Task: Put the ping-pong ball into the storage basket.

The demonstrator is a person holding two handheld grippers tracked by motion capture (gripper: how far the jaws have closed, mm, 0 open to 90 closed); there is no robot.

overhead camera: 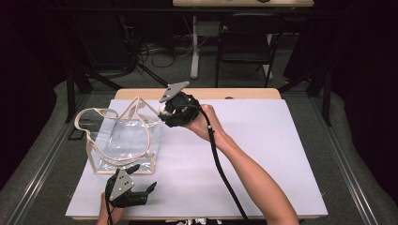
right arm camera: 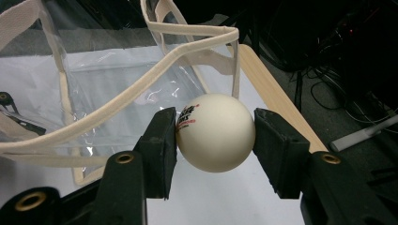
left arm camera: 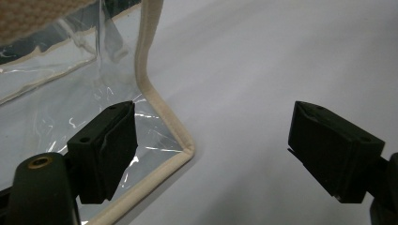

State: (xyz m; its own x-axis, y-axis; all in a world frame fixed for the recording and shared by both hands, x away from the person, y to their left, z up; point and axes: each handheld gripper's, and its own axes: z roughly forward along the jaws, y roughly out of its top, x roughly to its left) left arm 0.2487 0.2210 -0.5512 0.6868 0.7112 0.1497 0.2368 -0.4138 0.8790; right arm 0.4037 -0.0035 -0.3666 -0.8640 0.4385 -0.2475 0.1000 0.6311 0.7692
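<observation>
A clear plastic tote bag (overhead camera: 123, 140) with cream trim and handles stands on the white sheet at the left. My right gripper (overhead camera: 163, 110) is raised at the bag's top right corner, shut on a white ball (right arm camera: 216, 131) with red and black print; the ball (overhead camera: 163, 109) is just beside the bag's rim (right arm camera: 197, 35). My left gripper (overhead camera: 143, 180) rests low near the table's front edge, open and empty, just in front of the bag's near corner (left arm camera: 180, 152). One of its pads (left arm camera: 112, 145) lies close to the bag's clear wall.
A white sheet (overhead camera: 263, 154) covers the wooden table (overhead camera: 253, 93), with free room to the right of the bag. Behind the table stand a black chair (overhead camera: 246, 42), a table leg (overhead camera: 195, 47) and loose cables on the floor.
</observation>
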